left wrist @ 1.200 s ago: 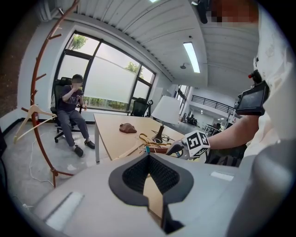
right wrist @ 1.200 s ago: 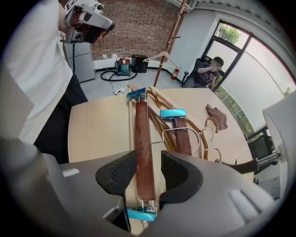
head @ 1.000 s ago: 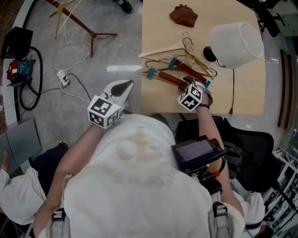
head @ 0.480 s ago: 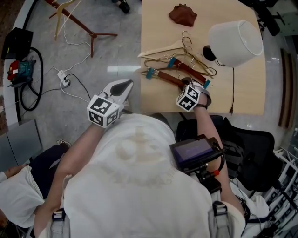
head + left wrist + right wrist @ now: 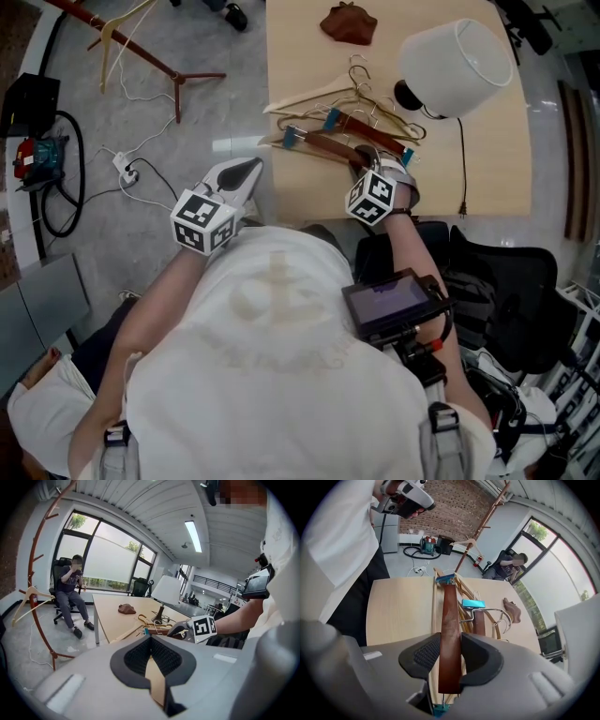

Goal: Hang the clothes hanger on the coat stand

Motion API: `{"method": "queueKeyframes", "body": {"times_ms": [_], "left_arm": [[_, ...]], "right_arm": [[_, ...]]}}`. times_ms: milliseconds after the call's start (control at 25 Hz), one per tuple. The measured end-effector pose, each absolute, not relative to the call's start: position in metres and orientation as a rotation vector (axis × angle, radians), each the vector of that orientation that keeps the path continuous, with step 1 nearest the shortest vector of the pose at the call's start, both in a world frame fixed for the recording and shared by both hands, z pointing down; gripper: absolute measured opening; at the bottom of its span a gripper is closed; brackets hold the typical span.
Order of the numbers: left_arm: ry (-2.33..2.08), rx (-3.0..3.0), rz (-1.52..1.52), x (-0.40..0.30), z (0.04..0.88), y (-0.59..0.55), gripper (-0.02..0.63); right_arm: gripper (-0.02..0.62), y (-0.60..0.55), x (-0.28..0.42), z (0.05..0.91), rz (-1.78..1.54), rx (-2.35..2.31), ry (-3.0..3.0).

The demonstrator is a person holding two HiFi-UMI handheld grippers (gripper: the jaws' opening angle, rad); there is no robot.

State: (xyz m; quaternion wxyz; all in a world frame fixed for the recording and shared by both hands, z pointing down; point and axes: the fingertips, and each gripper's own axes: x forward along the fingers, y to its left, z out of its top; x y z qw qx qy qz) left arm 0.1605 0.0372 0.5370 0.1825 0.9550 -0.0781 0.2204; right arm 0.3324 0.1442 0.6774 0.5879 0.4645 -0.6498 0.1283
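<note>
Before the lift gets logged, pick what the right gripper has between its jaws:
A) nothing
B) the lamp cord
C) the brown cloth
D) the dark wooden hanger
D: in the right gripper view the right gripper, whose jaws have just been closing, presses its pads on both sides of the dark wooden hanger.
</note>
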Motion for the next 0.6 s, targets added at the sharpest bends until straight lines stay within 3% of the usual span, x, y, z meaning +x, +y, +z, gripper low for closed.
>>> {"method": "queueKeyframes", "body": {"times_ms": [600], "left_arm": [[-0.265,2.714,0.603,0.156,0.533,0.053,0.002]], "right_arm": [[0.146,0.139,0.329,0.627,-0.091,1.157,-1.422]]}}
